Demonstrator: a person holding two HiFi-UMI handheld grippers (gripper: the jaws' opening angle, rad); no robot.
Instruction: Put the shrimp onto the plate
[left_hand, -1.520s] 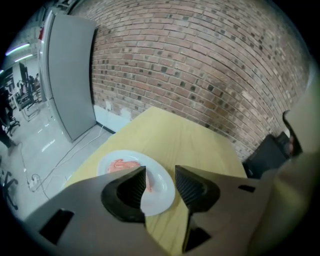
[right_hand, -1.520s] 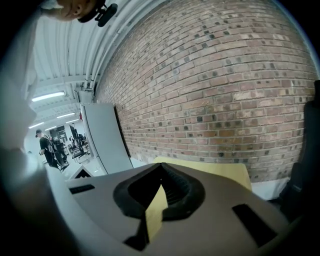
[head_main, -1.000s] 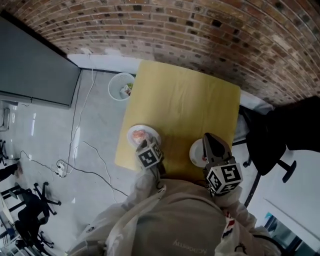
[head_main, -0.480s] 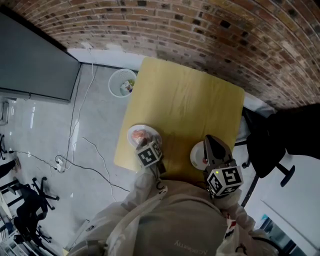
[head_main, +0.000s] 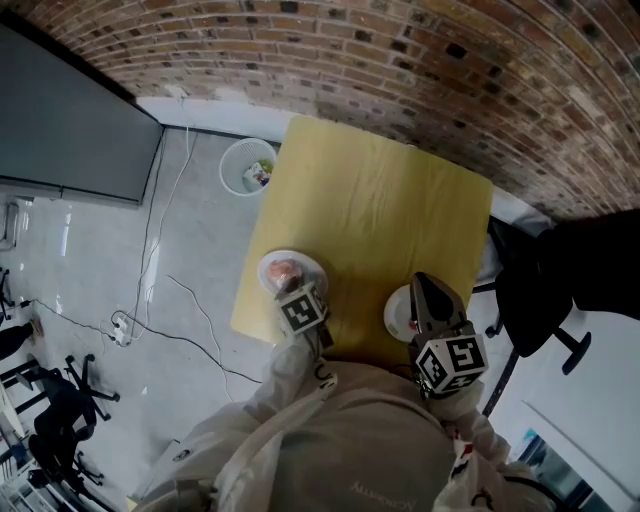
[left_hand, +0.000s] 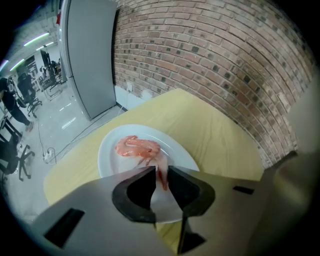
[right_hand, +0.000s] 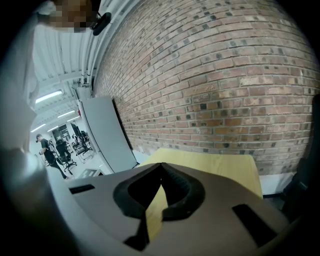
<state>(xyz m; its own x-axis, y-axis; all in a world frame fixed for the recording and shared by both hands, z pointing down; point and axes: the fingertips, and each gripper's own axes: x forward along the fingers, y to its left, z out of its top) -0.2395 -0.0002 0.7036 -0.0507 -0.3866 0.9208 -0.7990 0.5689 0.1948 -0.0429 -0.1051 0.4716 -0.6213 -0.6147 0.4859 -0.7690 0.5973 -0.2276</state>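
The shrimp lies on the white plate by the table's near left corner. The left gripper, its jaws just closing, narrowly pinches the tail. The shrimp looks soft, light and slippery, so the thicker body is the safer hold. The right gripper is closed and empty.

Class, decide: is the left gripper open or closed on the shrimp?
Closed on it: the left gripper jaws have just been closing and now pinch the tail of the shrimp lying on the plate.

brick wall, grey floor, perhaps a wastebasket beside yellow table
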